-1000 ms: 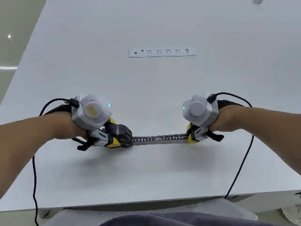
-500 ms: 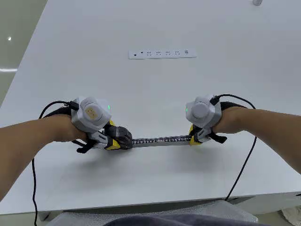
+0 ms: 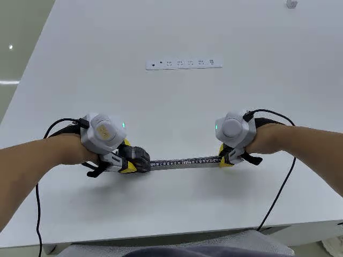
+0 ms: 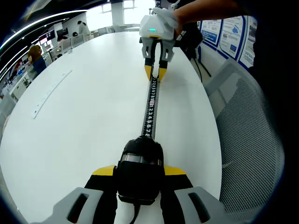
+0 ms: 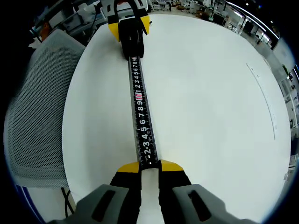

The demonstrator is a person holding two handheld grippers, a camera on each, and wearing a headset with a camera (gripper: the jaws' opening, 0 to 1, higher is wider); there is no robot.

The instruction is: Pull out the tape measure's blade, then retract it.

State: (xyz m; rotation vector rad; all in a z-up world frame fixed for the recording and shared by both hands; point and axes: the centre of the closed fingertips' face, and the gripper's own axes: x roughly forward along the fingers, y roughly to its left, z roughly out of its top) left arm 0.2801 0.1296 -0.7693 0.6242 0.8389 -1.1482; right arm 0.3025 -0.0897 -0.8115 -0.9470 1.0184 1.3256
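Gripping the tape measure case (image 4: 140,156) tight in the left claw (image 4: 140,171), pinching the tip of the blade (image 5: 139,107) in the right claw (image 5: 149,167). Stretched slightly longer than a second ago.

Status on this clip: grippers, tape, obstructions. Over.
Left gripper shut on tape measure case. Right gripper shut on blade tip, blade out, spanning between them. Power strip far beyond, not in the way.

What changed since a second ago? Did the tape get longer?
Yes, a little. The right gripper slid rightward, away from the black-and-yellow tape measure case, drawing out slightly more numbered blade. The left gripper stayed shut on the case, the right stayed pinched on the blade's tip, and the white power strip stayed put.
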